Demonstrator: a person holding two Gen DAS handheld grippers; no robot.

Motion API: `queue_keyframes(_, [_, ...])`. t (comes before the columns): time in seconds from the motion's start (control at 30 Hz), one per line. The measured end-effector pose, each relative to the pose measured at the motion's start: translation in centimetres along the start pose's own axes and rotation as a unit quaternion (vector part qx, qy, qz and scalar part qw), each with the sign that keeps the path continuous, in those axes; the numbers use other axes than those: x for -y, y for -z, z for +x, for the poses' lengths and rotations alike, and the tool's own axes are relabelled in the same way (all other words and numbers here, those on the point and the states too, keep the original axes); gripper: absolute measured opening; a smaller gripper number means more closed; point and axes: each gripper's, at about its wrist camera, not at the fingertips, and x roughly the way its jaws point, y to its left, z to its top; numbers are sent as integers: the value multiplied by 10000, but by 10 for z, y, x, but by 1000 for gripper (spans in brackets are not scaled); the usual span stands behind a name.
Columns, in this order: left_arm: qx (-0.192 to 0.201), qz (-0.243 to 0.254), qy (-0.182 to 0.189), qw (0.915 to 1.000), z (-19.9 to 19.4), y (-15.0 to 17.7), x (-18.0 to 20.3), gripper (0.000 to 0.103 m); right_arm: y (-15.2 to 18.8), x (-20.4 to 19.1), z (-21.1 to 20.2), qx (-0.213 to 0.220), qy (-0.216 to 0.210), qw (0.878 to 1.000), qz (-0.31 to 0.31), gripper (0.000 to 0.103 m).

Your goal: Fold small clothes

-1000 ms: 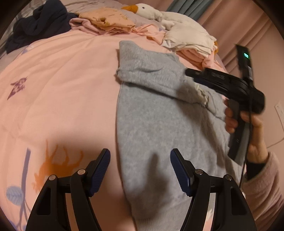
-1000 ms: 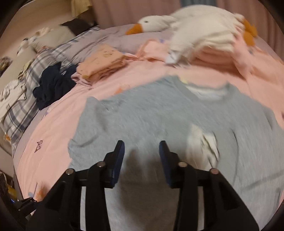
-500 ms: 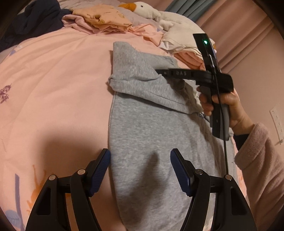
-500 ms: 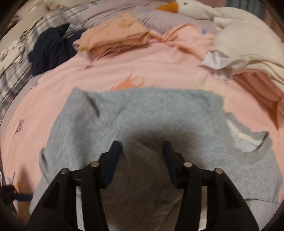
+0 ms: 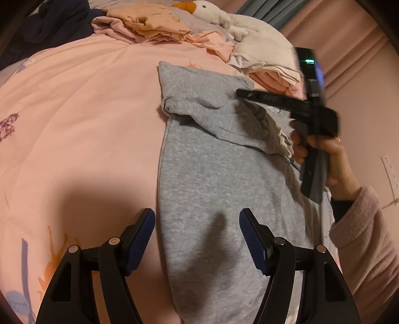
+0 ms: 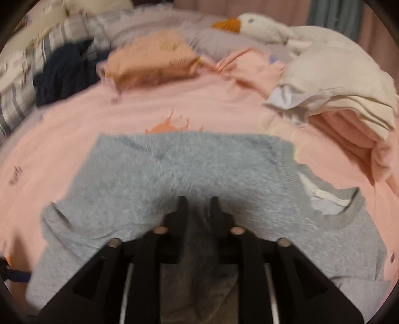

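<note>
Right hand (image 5: 324,149), pink fuzzy sleeve (image 5: 361,236) at the wrist, holds the right gripper (image 6: 197,206) pitched down over the far part of the grey sweatshirt (image 5: 212,187). Its jaws are narrow, with a fold of grey cloth bunched between the fingers; frames too blurred to tell whether the pads press it. Left gripper (image 5: 197,239) tilted down above the near hem, jaws wide apart, nothing held; the sweatshirt's left edge runs between the two pads. Sweatshirt lies flat on the pink bedspread (image 5: 74,124), one sleeve folded across the chest, ribbed collar and white label showing. Folded clothes (image 5: 147,20) and a plush goose (image 5: 212,11) lie beyond.
</note>
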Motion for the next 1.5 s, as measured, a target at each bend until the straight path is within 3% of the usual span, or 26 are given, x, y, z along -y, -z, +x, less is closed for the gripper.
queue_keyframes(0.17, [-33, 13, 18, 10000, -6, 11, 3, 69, 27, 13, -42, 380, -504, 9967, 509, 28])
queue_keyframes(0.33, [-38, -1, -55, 10000, -13, 23, 7, 69, 62, -4, -27, -304, -199, 9993, 3, 23])
queue_keyframes(0.4, [-53, -1, -76, 10000, -19, 30, 8, 69, 69, -4, -43, -172, -233, 9995, 145, 28])
queue_keyframes(0.5, [-82, -64, -40, 9999, -29, 40, 6, 69, 78, 10, -82, 199, -734, 9941, 770, 34])
queue_keyframes(0.57, [-93, -120, -5, 9999, -34, 47, 4, 69, 96, 22, -118, 511, -913, 9879, 1146, 53])
queue_keyframes(0.63, [-153, -207, 82, 9996, -35, 54, 1, 70, 125, 36, -152, 656, -895, 9831, 1458, 59])
queue_keyframes(0.83, [-199, -311, 413, 9985, -37, 66, 5, 77, 239, 94, -233, 802, -363, 9606, 2636, 61])
queue_keyframes(1.0, [-321, -460, 777, 9954, -30, 74, 12, 77, 319, 130, -267, 756, -36, 9373, 3402, 62])
queue_keyframes(1.13, [-313, -398, 817, 9954, -30, 79, 19, 78, 358, 138, -274, 677, -173, 9234, 3775, 62])
queue_keyframes(1.23, [-372, -423, 1037, 9930, -28, 82, 20, 78, 370, 132, -268, 514, -497, 9229, 3783, 62])
queue_keyframes(1.33, [-367, -437, 1140, 9918, -22, 81, 20, 78, 374, 123, -255, 464, -888, 9216, 3749, 62])
queue_keyframes(1.5, [-335, -759, 1707, 9818, -13, 66, 14, 78, 357, 120, -240, 579, -1402, 9145, 3750, 62])
